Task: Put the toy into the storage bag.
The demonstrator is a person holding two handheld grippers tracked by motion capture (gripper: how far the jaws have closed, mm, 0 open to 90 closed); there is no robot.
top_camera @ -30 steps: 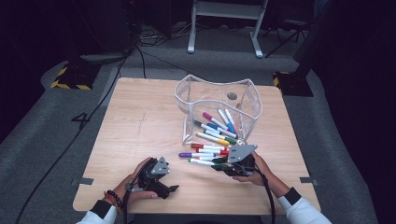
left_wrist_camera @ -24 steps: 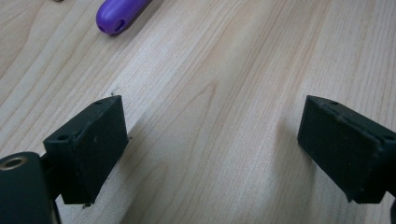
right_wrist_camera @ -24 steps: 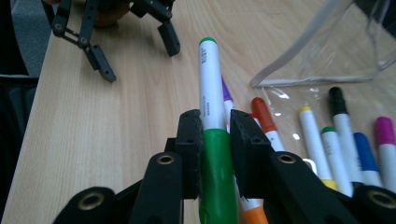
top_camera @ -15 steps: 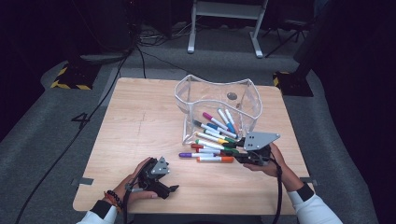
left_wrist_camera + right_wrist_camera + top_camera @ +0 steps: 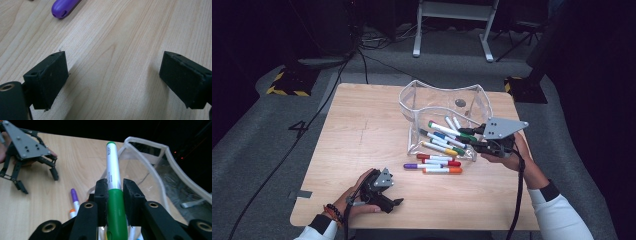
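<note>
The right gripper (image 5: pixel 478 138) clamps a green marker (image 5: pixel 113 195) at the right of the clear bin (image 5: pixel 414 102). The left gripper (image 5: pixel 398 202), jaws wide and empty, rests near-left on the table (image 5: pixel 362 130).

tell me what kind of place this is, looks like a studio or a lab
Most likely a lab or recording studio set up for handling trials. A lone wooden table stands on grey carpet in a dark room, cables trail across the floor, and hazard-striped tape marks a floor edge.
</note>
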